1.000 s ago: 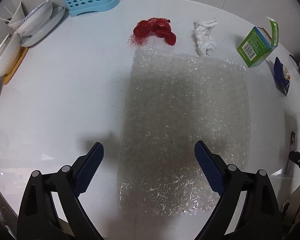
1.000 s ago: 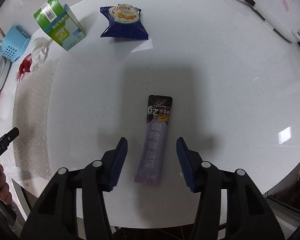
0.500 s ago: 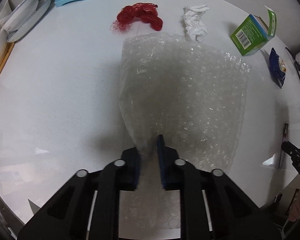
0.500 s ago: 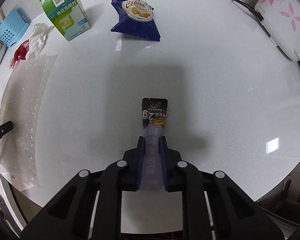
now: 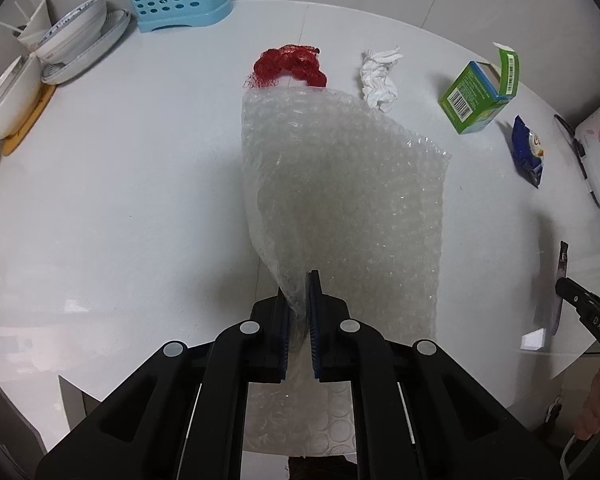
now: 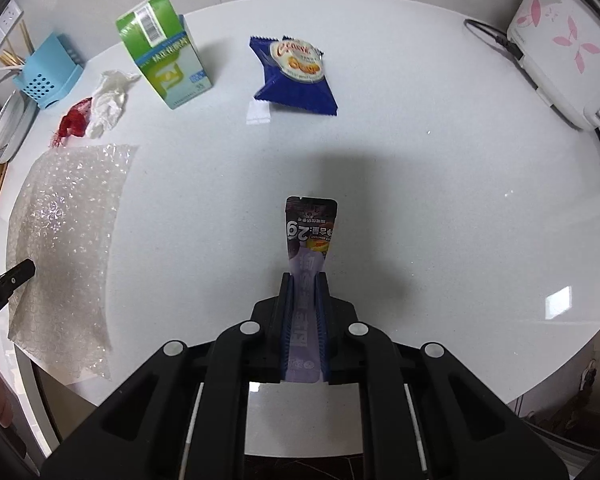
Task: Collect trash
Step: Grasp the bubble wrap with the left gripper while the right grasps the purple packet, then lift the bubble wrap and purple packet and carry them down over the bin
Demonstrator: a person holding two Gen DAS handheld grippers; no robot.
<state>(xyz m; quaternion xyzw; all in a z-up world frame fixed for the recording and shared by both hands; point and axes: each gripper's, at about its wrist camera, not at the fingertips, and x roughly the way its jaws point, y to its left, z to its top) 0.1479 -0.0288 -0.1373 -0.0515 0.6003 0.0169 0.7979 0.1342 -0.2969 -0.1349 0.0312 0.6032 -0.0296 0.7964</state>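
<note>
Left gripper point(image 5: 299, 308): clenched on near edge of bubble wrap point(image 5: 348, 184); sheet bunched at pads, far edge beside red net point(image 5: 290, 65).
Right gripper point(image 6: 305, 300): clenched on purple wrapper point(image 6: 310, 232).
Table point(image 6: 440, 208): round, bare surface wide right of wrapper; near rim close below both grippers.
Green box point(image 6: 164, 64): top flap open, contents not visible.
Blue holder point(image 6: 46, 76): sticks inside, by wall.
Snack bag point(image 6: 296, 76) and tissue point(image 6: 108, 100): far side.

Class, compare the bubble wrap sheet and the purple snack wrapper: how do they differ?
The bubble wrap sheet is clear, broad and bunched; the purple snack wrapper is printed, opaque, narrow and straight. Shared: each is pinched in shut jaws, by the left gripper and the right gripper.
</note>
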